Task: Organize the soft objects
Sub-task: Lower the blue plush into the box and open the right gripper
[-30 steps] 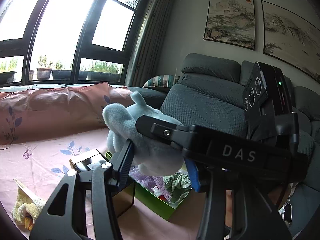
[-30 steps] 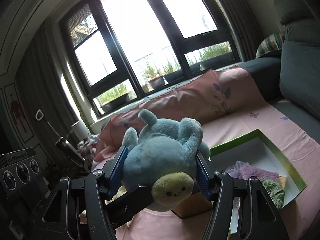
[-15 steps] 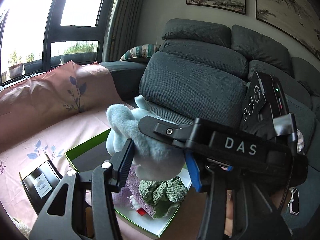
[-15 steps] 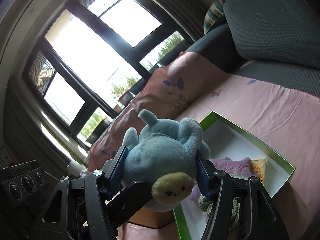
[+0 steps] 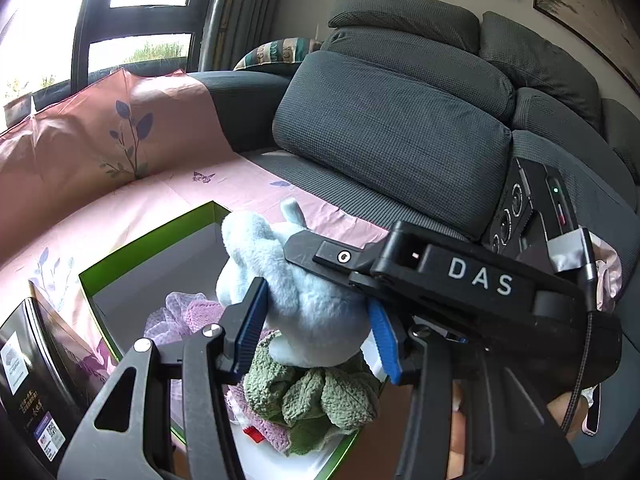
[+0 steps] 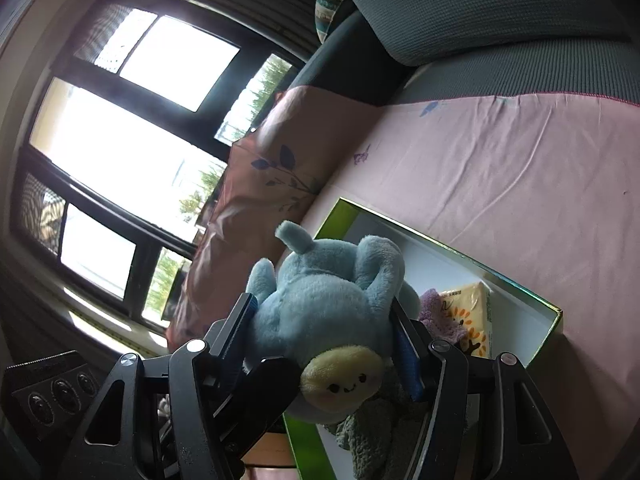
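A light blue plush toy (image 5: 296,304) with a yellow face (image 6: 340,384) is clamped between both grippers. My left gripper (image 5: 316,328) is shut on its body, and my right gripper (image 6: 324,340) is shut on it from the other side. They hold it just above a green-rimmed white box (image 5: 148,240). In the box lie a green knitted cloth (image 5: 316,396), a purple cloth (image 5: 188,316) and a yellow tissue pack (image 6: 466,320).
The box sits on a pink floral sheet (image 5: 100,208) over a dark grey sofa (image 5: 400,120). A black carton (image 5: 36,376) stands left of the box. Windows (image 6: 120,136) are behind, and a striped pillow (image 5: 276,52) lies in the sofa corner.
Both grippers have carried the plush toy to the right and down, from beside the black carton to over the green box. The grip has not changed.
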Action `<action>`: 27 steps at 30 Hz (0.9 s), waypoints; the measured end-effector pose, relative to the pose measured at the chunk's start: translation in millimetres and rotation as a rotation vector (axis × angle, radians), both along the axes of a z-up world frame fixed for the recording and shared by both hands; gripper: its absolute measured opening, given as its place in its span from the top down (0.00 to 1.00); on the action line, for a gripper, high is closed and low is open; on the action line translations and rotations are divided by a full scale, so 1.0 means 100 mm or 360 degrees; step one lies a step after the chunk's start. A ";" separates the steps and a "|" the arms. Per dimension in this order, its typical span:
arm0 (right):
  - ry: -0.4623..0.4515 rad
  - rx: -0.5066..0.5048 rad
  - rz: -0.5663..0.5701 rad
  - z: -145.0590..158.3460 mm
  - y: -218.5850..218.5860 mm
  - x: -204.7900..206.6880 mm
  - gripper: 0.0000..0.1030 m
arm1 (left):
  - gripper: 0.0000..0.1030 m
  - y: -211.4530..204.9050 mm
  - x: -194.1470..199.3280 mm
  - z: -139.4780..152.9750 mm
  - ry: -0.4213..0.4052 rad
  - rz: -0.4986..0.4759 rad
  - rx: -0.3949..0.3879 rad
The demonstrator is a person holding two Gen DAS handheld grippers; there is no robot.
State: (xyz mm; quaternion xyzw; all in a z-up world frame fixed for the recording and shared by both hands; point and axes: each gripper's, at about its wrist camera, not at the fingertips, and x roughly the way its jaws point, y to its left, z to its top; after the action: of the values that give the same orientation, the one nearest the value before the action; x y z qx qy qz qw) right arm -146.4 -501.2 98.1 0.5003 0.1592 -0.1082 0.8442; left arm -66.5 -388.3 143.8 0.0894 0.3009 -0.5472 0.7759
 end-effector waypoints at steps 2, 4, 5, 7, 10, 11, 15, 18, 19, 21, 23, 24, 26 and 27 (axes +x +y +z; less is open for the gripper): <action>0.0024 0.0033 -0.0005 -0.05 -0.01 0.01 0.37 | 0.53 -0.02 0.02 -0.04 0.0025 0.0011 0.0015; 0.0036 0.0072 -0.0013 -0.09 -0.03 0.01 0.37 | 0.53 -0.03 0.02 -0.06 0.0041 0.0029 0.0033; 0.0039 0.0082 -0.0019 -0.10 -0.04 0.01 0.37 | 0.52 -0.05 0.03 -0.07 0.0050 0.0038 0.0045; 0.0051 0.0085 -0.0036 -0.12 -0.05 0.01 0.37 | 0.51 -0.06 0.02 -0.07 0.0054 0.0033 0.0069; 0.0064 0.0086 -0.0048 -0.12 -0.05 0.01 0.37 | 0.48 -0.03 -0.01 -0.04 0.0036 0.0045 0.0098; 0.0065 0.0085 -0.0055 -0.12 -0.05 0.01 0.37 | 0.48 -0.01 -0.02 -0.03 0.0034 0.0056 0.0092; 0.0116 0.0045 -0.0070 -0.08 -0.02 0.03 0.37 | 0.44 0.10 -0.04 0.01 0.0024 0.0085 0.0104; 0.0134 0.0038 -0.0113 -0.06 0.00 0.00 0.36 | 0.38 0.27 -0.07 0.07 -0.0006 0.0115 0.0084; 0.0134 0.0034 -0.0120 -0.05 0.00 -0.02 0.35 | 0.37 0.34 -0.07 0.09 -0.0015 0.0130 0.0078; 0.0137 0.0023 -0.0131 -0.03 0.02 -0.05 0.36 | 0.35 0.49 -0.06 0.14 -0.0028 0.0177 0.0070; 0.0152 0.0000 -0.0143 -0.01 0.06 -0.07 0.35 | 0.34 0.65 -0.04 0.18 -0.0021 0.0229 0.0061; 0.0168 -0.0023 -0.0149 0.01 0.09 -0.08 0.35 | 0.34 0.74 -0.02 0.20 -0.0009 0.0255 0.0051; 0.0204 -0.0074 -0.0163 0.04 0.15 -0.09 0.35 | 0.26 0.93 0.01 0.21 0.0038 0.0309 0.0026; 0.0219 -0.0101 -0.0171 0.07 0.19 -0.10 0.35 | 0.24 1.02 0.03 0.22 0.0058 0.0332 0.0017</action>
State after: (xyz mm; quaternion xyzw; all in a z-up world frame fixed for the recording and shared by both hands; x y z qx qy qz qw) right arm -156.1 -482.6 105.2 0.4726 0.1863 -0.1923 0.8396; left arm -63.7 -286.4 165.7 0.0517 0.3255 -0.4634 0.8226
